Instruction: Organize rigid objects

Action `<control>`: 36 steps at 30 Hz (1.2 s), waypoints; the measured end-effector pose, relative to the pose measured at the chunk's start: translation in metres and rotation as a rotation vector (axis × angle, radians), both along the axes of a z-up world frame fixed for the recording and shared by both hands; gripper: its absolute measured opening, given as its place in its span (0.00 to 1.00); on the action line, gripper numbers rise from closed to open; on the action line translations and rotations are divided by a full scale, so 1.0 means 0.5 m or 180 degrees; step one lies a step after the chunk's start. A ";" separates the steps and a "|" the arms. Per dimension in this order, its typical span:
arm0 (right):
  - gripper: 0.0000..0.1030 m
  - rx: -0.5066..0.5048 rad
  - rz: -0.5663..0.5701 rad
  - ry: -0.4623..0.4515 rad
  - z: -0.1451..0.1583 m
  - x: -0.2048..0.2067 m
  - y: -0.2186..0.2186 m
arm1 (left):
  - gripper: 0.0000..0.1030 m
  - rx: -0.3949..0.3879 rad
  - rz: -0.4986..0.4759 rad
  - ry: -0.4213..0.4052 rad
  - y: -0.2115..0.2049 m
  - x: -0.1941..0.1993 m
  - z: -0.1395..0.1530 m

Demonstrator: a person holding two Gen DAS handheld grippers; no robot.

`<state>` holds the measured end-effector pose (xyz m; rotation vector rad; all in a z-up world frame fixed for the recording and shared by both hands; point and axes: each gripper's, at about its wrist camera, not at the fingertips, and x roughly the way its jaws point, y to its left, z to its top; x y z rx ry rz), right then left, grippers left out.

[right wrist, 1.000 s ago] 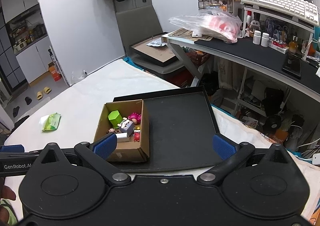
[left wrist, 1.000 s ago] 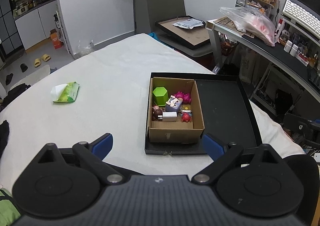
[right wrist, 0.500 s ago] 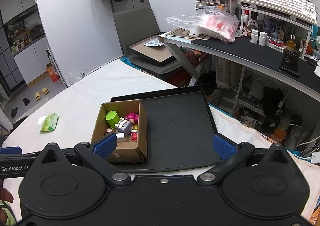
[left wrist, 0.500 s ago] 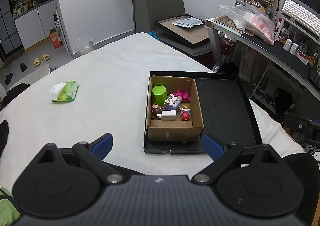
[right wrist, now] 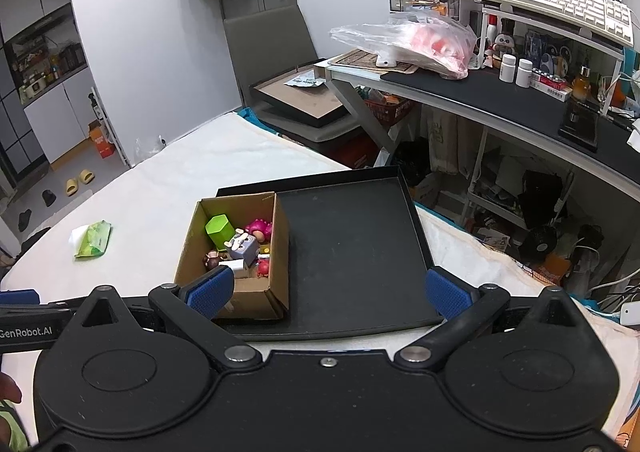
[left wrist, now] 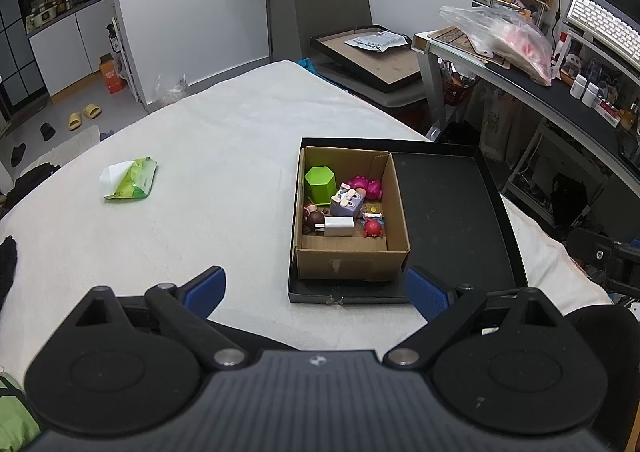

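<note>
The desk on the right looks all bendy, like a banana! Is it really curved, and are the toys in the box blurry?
Left wrist view: the desk bows because the fisheye lens bends lines near the picture's edges. Right wrist view: the same desk curves too. In both views the toys in the cardboard box look sharp, lit evenly, without strong glare.

left wrist: above bed, facing tray (left wrist: 452, 211) | right wrist: same, further right
</note>
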<state>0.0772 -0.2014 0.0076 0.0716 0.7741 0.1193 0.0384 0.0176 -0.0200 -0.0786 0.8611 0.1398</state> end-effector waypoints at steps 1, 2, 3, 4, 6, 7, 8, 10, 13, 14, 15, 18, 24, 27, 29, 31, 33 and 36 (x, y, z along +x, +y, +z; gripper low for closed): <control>1.00 -0.0003 0.0002 0.0000 0.000 0.000 0.000 | 0.93 -0.0001 -0.0002 0.0000 0.000 0.000 0.000; 1.00 -0.0001 0.0003 0.0001 0.000 0.001 0.000 | 0.93 -0.0003 -0.0005 -0.0003 0.000 0.000 0.000; 1.00 0.0007 0.0001 0.0000 0.000 0.000 0.001 | 0.93 -0.0002 -0.0004 -0.0007 0.000 -0.001 0.000; 1.00 0.0005 0.0003 0.0000 0.000 0.000 0.001 | 0.93 -0.0001 -0.0001 -0.0007 -0.001 0.000 -0.001; 1.00 0.0003 0.0032 -0.0001 -0.001 -0.001 0.003 | 0.93 -0.0002 -0.0004 -0.0007 0.000 -0.001 -0.001; 1.00 -0.0004 0.0040 -0.0008 -0.001 -0.002 0.003 | 0.93 -0.0002 -0.0005 -0.0008 0.000 -0.001 0.000; 1.00 -0.0019 0.0043 -0.0014 -0.001 -0.003 0.003 | 0.93 0.0004 -0.0003 -0.0010 -0.001 -0.001 -0.001; 1.00 -0.0031 0.0046 -0.0017 -0.002 -0.004 0.002 | 0.93 0.0011 -0.0001 -0.0015 -0.001 -0.001 0.000; 1.00 0.0036 0.0086 -0.0002 -0.001 -0.003 0.001 | 0.93 -0.0004 0.0009 -0.0016 0.001 -0.001 0.000; 1.00 0.0043 0.0090 -0.0006 -0.001 -0.004 0.001 | 0.93 -0.0001 0.0008 -0.0017 0.002 -0.001 0.000; 1.00 0.0016 0.0077 -0.0009 -0.001 -0.003 0.001 | 0.93 0.0003 0.0005 -0.0017 0.002 -0.001 -0.001; 1.00 -0.0006 0.0081 -0.0013 -0.001 -0.004 0.002 | 0.93 0.0000 0.0012 -0.0009 0.004 -0.002 -0.001; 1.00 -0.0057 0.0073 -0.0014 -0.003 -0.003 0.002 | 0.93 -0.0007 0.0013 -0.0019 0.007 -0.002 -0.002; 1.00 -0.0080 0.0058 0.0006 -0.006 -0.003 0.002 | 0.93 -0.0019 0.0033 -0.0008 0.009 -0.001 -0.005; 1.00 -0.0075 0.0062 0.0007 -0.006 -0.004 0.002 | 0.93 -0.0017 0.0024 -0.0007 0.007 -0.001 -0.005; 1.00 -0.0051 0.0078 0.0022 -0.006 -0.004 0.000 | 0.93 -0.0004 0.0019 -0.0003 0.006 -0.002 -0.005; 1.00 0.0021 0.0103 0.0024 -0.002 -0.004 -0.004 | 0.93 -0.0017 0.0022 -0.0005 0.006 -0.001 -0.004; 1.00 -0.0014 0.0078 0.0007 0.000 -0.005 -0.004 | 0.93 -0.0081 0.0027 0.0008 0.007 -0.001 -0.003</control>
